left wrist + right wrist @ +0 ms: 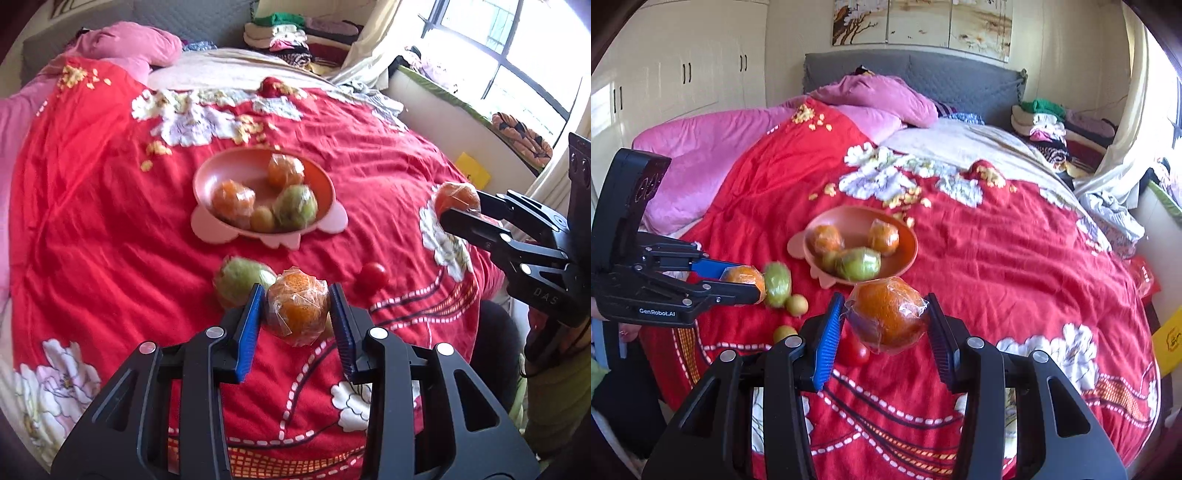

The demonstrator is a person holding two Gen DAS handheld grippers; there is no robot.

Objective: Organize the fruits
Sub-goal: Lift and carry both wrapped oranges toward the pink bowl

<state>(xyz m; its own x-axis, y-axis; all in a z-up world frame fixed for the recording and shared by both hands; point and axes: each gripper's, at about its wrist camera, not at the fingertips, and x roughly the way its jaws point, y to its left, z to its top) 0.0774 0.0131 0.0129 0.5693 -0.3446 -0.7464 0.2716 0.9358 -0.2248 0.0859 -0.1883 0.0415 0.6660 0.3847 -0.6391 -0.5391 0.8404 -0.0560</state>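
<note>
A bed under a red floral quilt (92,177) carries a pink bowl (207,173) of fruit. The left tool (297,308) clamps a plastic-wrapped orange (297,302); the right tool (886,317) clamps a larger wrapped orange (886,314). Both are raised short of the bowl. Slick wrap could let either slip and roll off.

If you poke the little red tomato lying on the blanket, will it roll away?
Probably only a little. The tomato looks round and smooth, so it should roll easily, but the red blanket is soft and wrinkled and would likely slow it. Its skin looks shiny, so it might be slippery, and a hard squeeze could squash it.
</note>
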